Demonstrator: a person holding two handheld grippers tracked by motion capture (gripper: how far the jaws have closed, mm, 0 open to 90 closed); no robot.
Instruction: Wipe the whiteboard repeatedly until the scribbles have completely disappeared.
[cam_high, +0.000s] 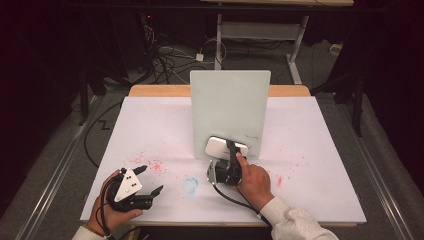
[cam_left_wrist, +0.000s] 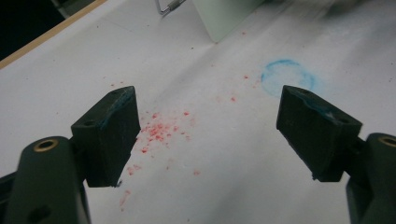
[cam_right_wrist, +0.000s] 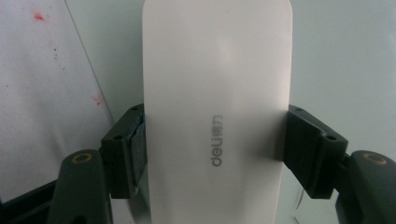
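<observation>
White paper-covered worktop (cam_high: 150, 120), dark floor with cables behind. At left: left gripper (cam_high: 148, 181), fingers wide apart and holding nothing, low over red specks (cam_left_wrist: 159, 130); blue ring mark (cam_left_wrist: 288, 77) just beyond, sharper in the left gripper view. At centre: upright pale-green board (cam_high: 230, 107). Right of centre: right gripper (cam_high: 231, 150), fingers clamped on white eraser block (cam_right_wrist: 215, 107), pressed to the board's lower face; "deli" lettering legible from the right gripper view.

white eraser (cam_right_wrist: 215, 107) clamped, pale board (cam_right_wrist: 341, 56) behind
</observation>
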